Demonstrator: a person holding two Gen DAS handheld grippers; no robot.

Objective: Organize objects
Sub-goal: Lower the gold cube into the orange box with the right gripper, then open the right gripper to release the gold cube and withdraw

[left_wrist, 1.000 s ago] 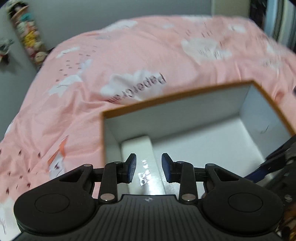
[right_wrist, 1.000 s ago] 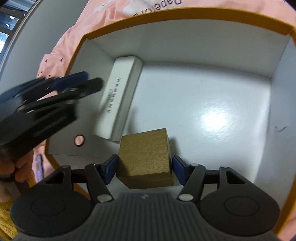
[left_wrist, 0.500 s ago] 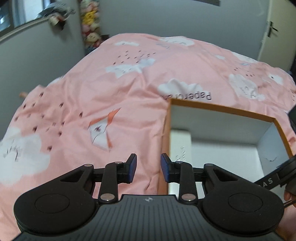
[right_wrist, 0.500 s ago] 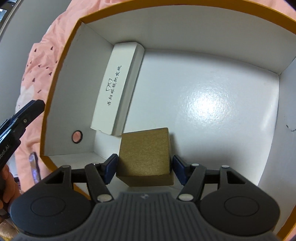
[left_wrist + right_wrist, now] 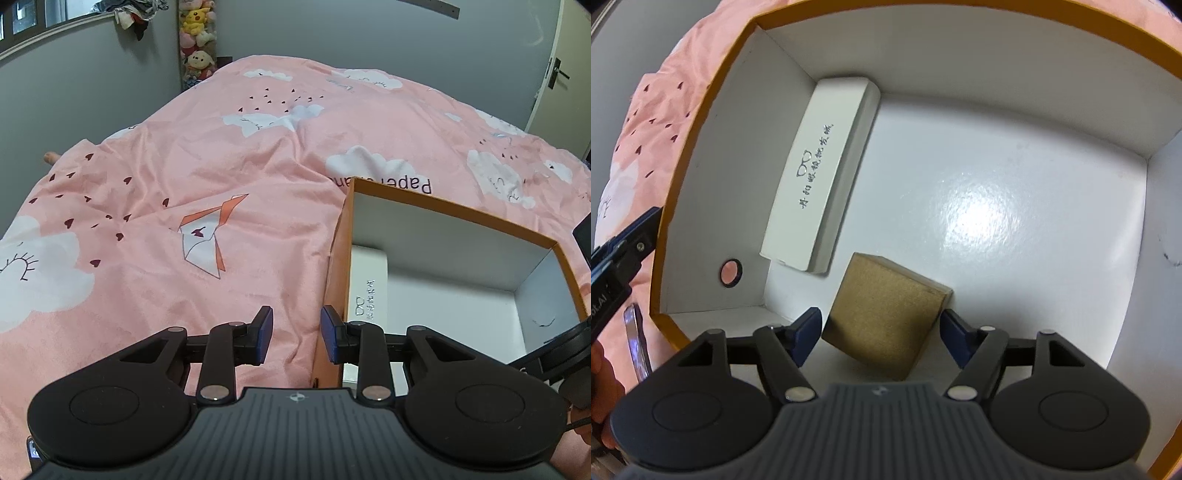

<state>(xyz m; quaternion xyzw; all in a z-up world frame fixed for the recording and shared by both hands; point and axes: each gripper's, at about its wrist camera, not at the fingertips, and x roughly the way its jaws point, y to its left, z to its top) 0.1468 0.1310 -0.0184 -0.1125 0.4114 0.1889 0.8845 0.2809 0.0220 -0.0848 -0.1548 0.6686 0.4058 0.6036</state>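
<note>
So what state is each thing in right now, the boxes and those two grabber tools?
Orange storage box: lid off, open on the bed.
White glasses case: closed, lying flat against the box's left wall.
Gold box: closed, tilted on the box floor, between the right fingers.
Right gripper: jaws opening, pads clear of the gold box.
Left gripper: open, empty, outside the box.

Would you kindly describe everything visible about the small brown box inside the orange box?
The small brown box is a squat, cube-like carton with a matte, finely textured golden-brown surface and a slim lid seam along one edge. It sits closed and skewed on the white floor of the orange box, near its front corner, just apart from the white glasses case. The right tool straddles it, jaws opening, pads clear.
</note>
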